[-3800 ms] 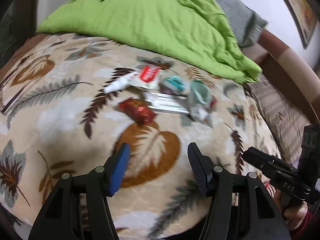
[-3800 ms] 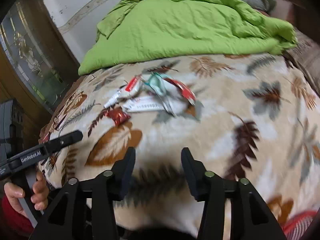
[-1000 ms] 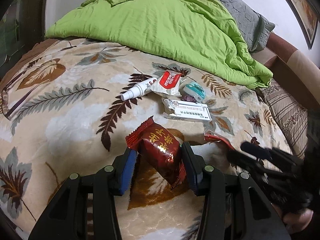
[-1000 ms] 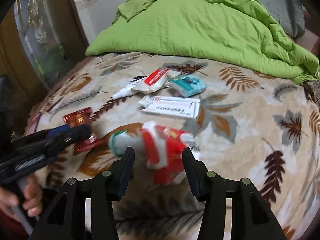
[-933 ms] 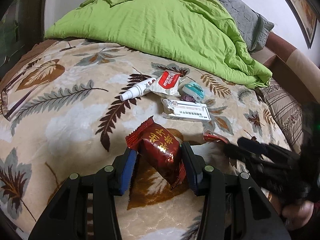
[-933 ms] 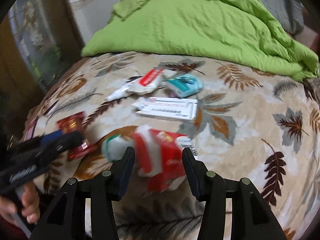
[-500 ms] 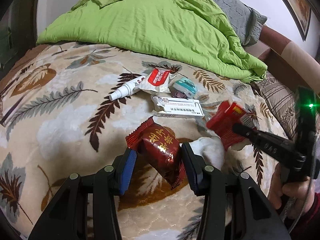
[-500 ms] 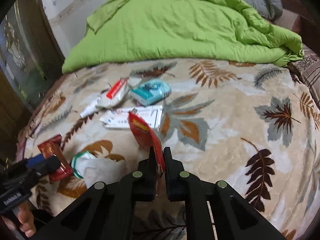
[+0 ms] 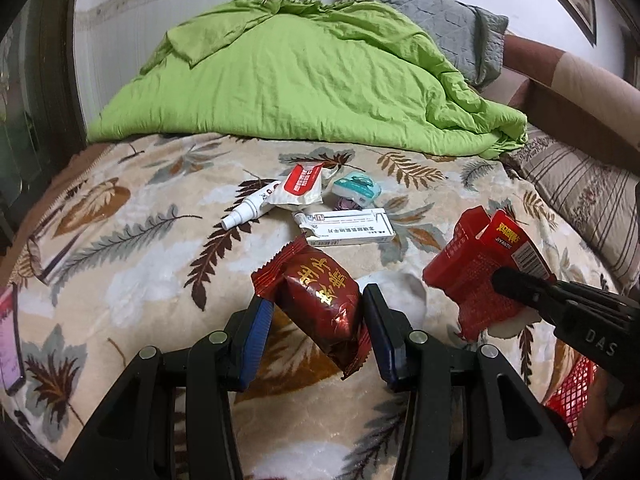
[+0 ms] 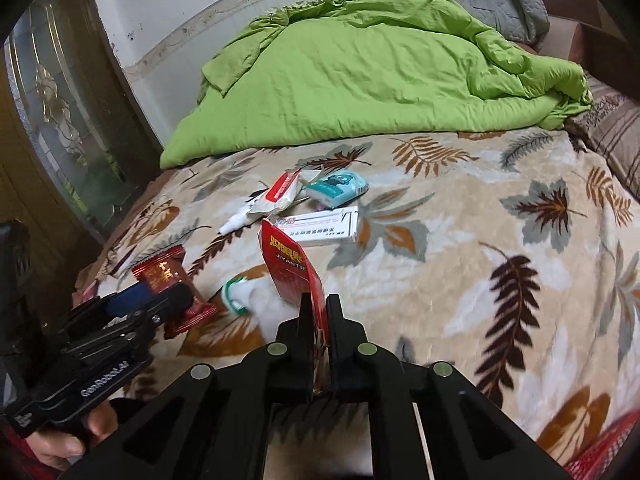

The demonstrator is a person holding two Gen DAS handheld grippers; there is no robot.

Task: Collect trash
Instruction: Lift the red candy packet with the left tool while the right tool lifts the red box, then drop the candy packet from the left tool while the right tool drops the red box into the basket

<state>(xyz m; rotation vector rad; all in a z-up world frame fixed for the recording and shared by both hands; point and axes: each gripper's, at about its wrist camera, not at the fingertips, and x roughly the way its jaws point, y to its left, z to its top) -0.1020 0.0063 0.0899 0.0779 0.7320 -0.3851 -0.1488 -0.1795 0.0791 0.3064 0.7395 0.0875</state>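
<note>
My left gripper [image 9: 316, 312] is shut on a dark red snack packet [image 9: 316, 296] and holds it above the leaf-patterned bedspread [image 9: 120, 248]. My right gripper [image 10: 319, 304] is shut on a flattened red carton [image 10: 290, 264], which also shows in the left wrist view [image 9: 476, 264]. On the bedspread lie a white medicine box [image 9: 352, 228], a white tube [image 9: 250, 208], a red-and-white pouch [image 9: 302, 184], a teal tissue pack [image 9: 358, 188] and a crumpled white wad [image 10: 248, 292].
A green duvet [image 9: 296, 76] is piled at the back with a grey pillow [image 9: 440, 20] behind it. A striped pillow [image 9: 580, 192] lies at the right. A red mesh basket [image 9: 570, 392] shows at the lower right edge. A phone [image 9: 10, 340] lies at the left edge.
Both grippers have closed on their items and lifted them off the bedspread. The right gripper's jaws went from wide around the red carton to pinched on it.
</note>
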